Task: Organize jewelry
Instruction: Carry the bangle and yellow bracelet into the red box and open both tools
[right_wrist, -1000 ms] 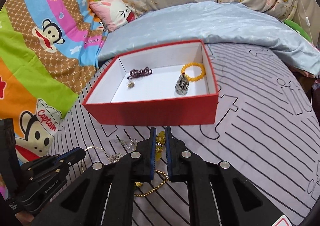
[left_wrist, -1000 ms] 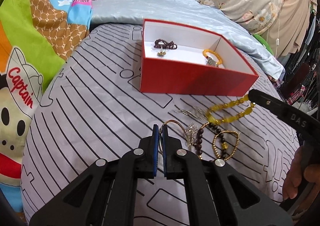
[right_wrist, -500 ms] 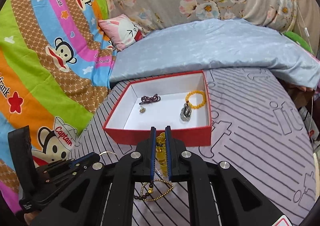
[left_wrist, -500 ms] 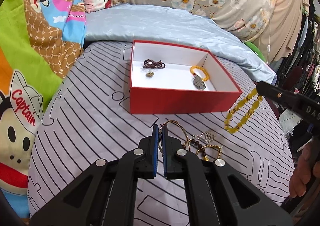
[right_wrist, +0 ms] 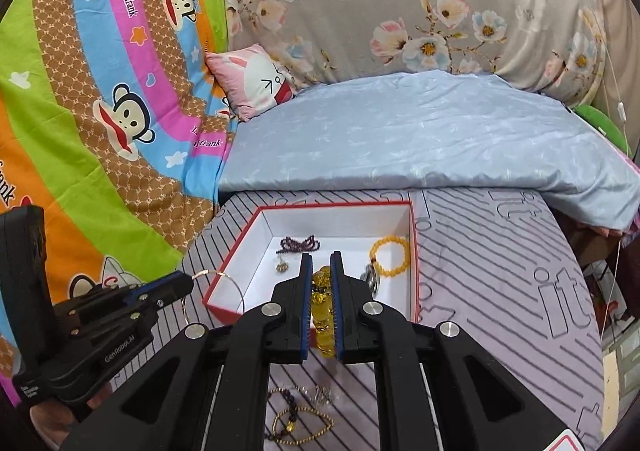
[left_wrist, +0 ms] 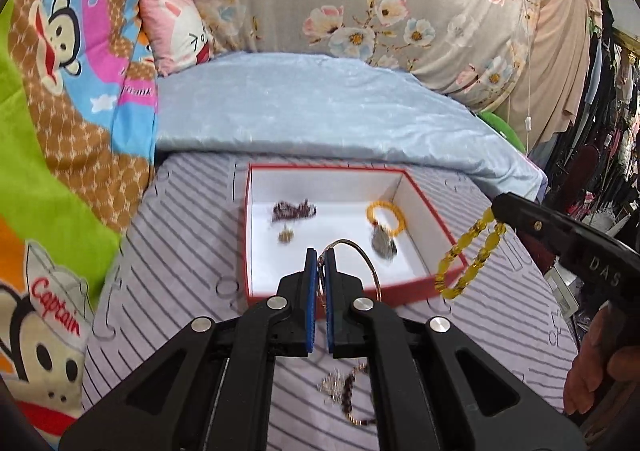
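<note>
The bed fills both views, covered by a grey sheet printed with dark lines, with a pale blue quilt folded across its far end. A bright cartoon monkey blanket lies along one side, a grey flowered cloth hangs behind, and a small pink pillow sits in the corner between them. Hanging clothes crowd the room's edge.

On the sheet sits a shallow rectangular cardboard box, red outside and white inside. It lies ahead of and below both grippers. Inside are a dark beaded string with a small charm, an orange bead bracelet and a grey metal pendant.

The left gripper is closed on a thin metal bangle, a plain wire ring that stands out to one side of the blue pads, over the box's near wall. The right gripper is closed on a yellow bead bracelet; its glassy, translucent beads sit between the pads and, in the left view, dangle in a loop beside the box's corner. A hand grips its handle.

Small pieces remain on the sheet beneath the grippers: a gold bead bracelet, dark beads and a silvery chain.
</note>
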A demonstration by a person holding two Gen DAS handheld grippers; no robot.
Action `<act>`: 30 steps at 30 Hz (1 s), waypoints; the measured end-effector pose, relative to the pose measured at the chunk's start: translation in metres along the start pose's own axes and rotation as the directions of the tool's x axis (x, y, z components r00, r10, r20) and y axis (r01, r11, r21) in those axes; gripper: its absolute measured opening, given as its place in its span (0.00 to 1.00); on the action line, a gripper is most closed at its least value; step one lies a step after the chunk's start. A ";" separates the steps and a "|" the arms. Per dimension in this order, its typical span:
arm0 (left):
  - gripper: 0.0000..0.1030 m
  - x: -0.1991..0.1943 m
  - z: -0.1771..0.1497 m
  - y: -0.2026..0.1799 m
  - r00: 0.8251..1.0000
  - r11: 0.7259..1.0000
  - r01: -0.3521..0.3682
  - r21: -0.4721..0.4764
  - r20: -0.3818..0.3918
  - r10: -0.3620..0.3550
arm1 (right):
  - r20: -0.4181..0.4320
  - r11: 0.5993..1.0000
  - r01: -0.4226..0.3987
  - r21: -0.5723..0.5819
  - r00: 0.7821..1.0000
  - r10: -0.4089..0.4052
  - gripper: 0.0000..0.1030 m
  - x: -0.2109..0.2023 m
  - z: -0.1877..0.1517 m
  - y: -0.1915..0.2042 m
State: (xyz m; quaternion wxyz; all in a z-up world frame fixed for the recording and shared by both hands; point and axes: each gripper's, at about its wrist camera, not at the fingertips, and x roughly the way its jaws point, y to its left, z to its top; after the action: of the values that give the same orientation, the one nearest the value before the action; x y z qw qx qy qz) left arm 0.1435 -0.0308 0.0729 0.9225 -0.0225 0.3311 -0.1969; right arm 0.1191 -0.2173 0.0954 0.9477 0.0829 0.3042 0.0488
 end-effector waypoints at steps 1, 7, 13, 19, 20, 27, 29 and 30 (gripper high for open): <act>0.03 0.003 0.005 0.000 1.000 1.000 -0.005 0.004 0.007 0.005 | 0.003 1.000 -0.001 -0.004 1.000 0.001 0.08 0.004 0.005 0.000; 0.03 0.032 0.034 0.002 1.000 1.000 -0.023 0.009 0.018 0.023 | -0.010 1.000 -0.007 -0.019 1.000 0.007 0.08 0.038 0.023 0.003; 0.03 0.071 0.041 0.009 0.999 0.999 -0.033 -0.007 -0.025 0.032 | -0.068 0.999 -0.036 0.012 0.997 0.037 0.08 0.075 0.023 -0.004; 0.03 0.101 0.038 0.014 0.997 0.999 -0.043 -0.012 -0.067 0.042 | -0.117 0.999 -0.042 0.019 0.992 0.044 0.08 0.107 0.016 -0.002; 0.03 0.105 0.037 0.015 0.996 0.999 -0.044 -0.014 -0.073 0.043 | -0.123 0.999 -0.042 0.018 0.991 0.044 0.08 0.111 0.015 -0.001; 0.03 0.119 0.034 0.018 0.995 0.999 -0.038 -0.017 -0.091 0.036 | -0.160 0.999 -0.030 0.013 0.987 0.032 0.09 0.134 0.008 -0.001; 0.03 0.121 0.034 0.020 0.995 0.999 -0.042 -0.017 -0.095 0.040 | -0.148 1.000 -0.013 0.018 0.989 0.015 0.20 0.133 0.007 -0.004; 0.07 0.121 0.033 0.020 0.994 0.999 -0.047 -0.019 -0.096 0.045 | -0.142 1.000 -0.002 0.021 0.990 0.005 0.32 0.131 0.007 -0.005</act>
State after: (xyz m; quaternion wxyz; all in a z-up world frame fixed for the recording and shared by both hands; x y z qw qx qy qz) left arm 0.2565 -0.0608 0.0225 0.9097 -0.0150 0.3774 -0.1728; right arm 0.2298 -0.2049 0.0258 0.9227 0.0894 0.3713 0.0532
